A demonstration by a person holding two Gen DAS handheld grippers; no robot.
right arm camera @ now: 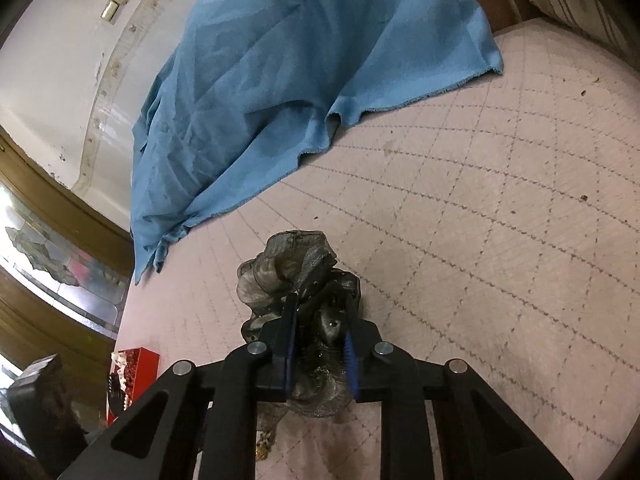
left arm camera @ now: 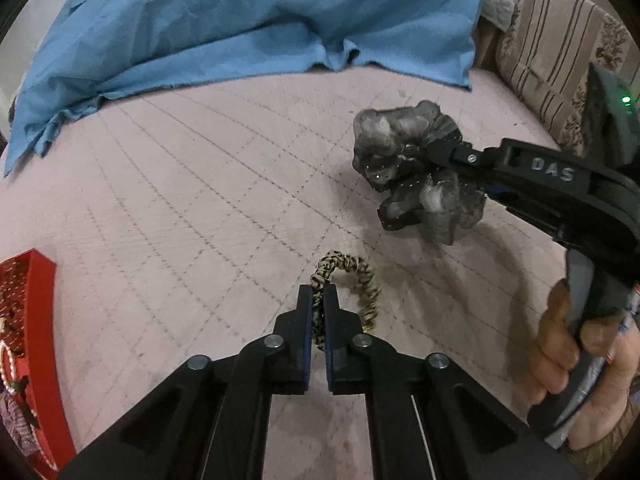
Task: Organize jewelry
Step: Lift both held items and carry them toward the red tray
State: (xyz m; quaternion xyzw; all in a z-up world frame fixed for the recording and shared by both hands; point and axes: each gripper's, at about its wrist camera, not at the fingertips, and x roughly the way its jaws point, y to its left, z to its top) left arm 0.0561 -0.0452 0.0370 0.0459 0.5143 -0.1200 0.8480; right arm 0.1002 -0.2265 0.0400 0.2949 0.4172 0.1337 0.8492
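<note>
So we're working on a bed (left arm camera: 200, 184) with a pink quilted cover, a big blue cloth (left arm camera: 224, 20) heaped across the far side from about 10 to 1 o'clock in the left wrist view. Striped cushion (left arm camera: 560, 64) sits off at 2 o'clock. The red jewelry box (left arm camera: 40, 320) is at the 8 o'clock edge, already holding some beaded bits, and that looks like where everything should end up.

Right gripper (right arm camera: 320, 344) has its fingers squeezed on the grey organza scrunchie (right arm camera: 296, 276). It's puffy, so the fingers stand a fair way apart, and in the left wrist view it seems lifted off the cover, at roughly 3 o'clock.

Left gripper (left arm camera: 319, 320) has its fingers pinched nearly together on the leopard-print hair tie (left arm camera: 352, 280), dead centre low, the loop curling out to 1 o'clock and apparently resting on the cover.

Tips for doing this bit well, we reckon:
- lift straight up before swinging toward the box, so the loop doesn't drag on the quilt
- move one hand at a time, since the two grippers are near each other
- the scrunchie is squashy and could slip, so keep the squeeze firm
- release low inside the box, not from above
</note>
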